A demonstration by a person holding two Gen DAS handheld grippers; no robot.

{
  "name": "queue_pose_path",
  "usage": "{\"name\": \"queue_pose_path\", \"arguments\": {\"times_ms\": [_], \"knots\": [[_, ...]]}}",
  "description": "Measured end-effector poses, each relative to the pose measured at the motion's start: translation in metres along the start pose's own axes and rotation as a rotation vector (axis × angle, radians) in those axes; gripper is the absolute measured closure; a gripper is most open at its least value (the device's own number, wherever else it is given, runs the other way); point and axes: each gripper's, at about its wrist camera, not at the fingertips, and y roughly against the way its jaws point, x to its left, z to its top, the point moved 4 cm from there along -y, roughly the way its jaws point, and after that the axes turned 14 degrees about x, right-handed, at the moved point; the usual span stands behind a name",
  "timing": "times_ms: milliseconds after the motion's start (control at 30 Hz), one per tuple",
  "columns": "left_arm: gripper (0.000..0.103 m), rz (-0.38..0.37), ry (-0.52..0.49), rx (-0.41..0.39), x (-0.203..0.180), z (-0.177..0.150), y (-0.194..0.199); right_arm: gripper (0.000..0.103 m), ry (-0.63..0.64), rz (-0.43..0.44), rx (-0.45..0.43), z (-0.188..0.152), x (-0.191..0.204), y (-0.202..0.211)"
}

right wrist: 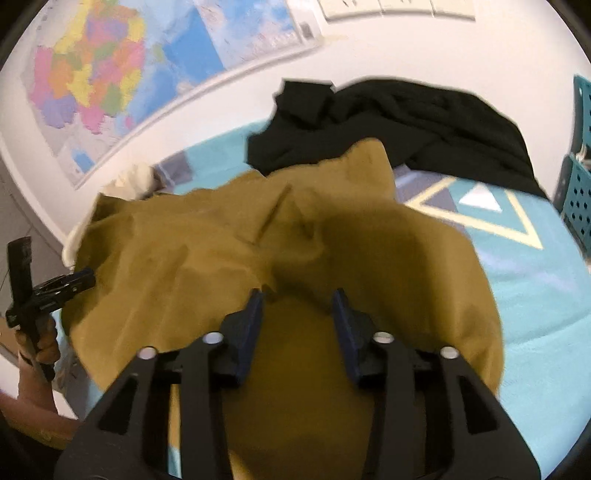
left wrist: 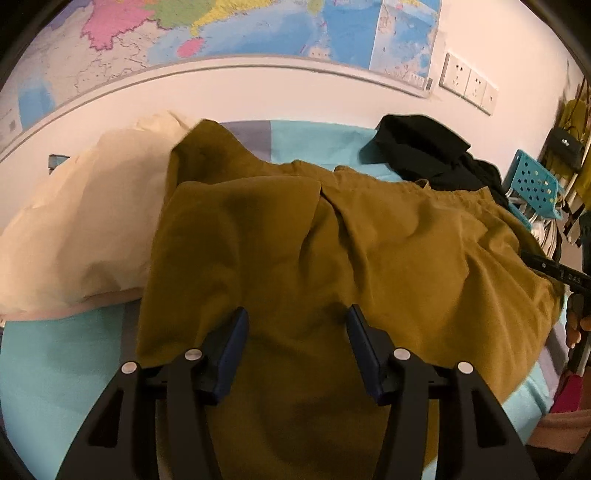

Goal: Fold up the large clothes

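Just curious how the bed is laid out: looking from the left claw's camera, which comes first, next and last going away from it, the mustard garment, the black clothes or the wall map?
1. Mustard garment, directly under the left claw.
2. Black clothes, farther back on the right.
3. Wall map, up on the wall behind the bed.

Map on wall. Sockets just right of map. Teal crate lower right of map, beyond bedsheet.

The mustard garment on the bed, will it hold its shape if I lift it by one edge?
Probably not. The mustard garment lies in soft creases and drapes over the bed, so it should sag and unfold. It looks thin, so likely light. The bunched layers may slide apart.
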Motion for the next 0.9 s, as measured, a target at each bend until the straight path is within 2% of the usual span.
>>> {"name": "queue_pose_path", "arguments": {"times_ms": [33,100,267,400,433,533,700,833,867,900], "knots": [[0.044,-0.026,0.005,-0.021,0.002,-0.005,0.008,0.052,0.006,0.011,-0.020,-0.003,0.001,0.008],[0.042,-0.044,0.027,-0.048,0.009,-0.016,0.020,0.050,0.035,0.047,-0.062,-0.014,0.003,0.033],[0.041,-0.080,0.057,-0.091,0.023,-0.046,0.046,0.047,0.005,0.016,-0.099,-0.041,-0.010,0.065],[0.041,-0.024,0.070,-0.035,0.030,-0.060,0.038,0.049,-0.054,-0.065,-0.023,-0.059,-0.032,0.046],[0.041,-0.019,0.075,-0.024,0.031,-0.061,0.033,0.049,-0.065,-0.060,-0.012,-0.062,-0.039,0.043],[0.041,0.001,0.102,-0.005,0.037,-0.064,0.025,0.048,-0.127,0.017,-0.044,-0.067,-0.048,0.047],[0.039,-0.037,0.136,-0.010,0.044,-0.068,0.027,0.043,-0.146,0.012,-0.123,-0.082,-0.062,0.078],[0.038,-0.034,0.138,-0.006,0.043,-0.069,0.026,0.039,-0.188,0.053,-0.048,-0.101,-0.077,0.062],[0.039,-0.031,0.135,-0.005,0.043,-0.069,0.026,0.039,-0.180,0.069,-0.024,-0.102,-0.074,0.052],[0.038,-0.029,0.134,-0.005,0.041,-0.069,0.026,0.043,-0.172,0.078,-0.014,-0.104,-0.073,0.047]]}}
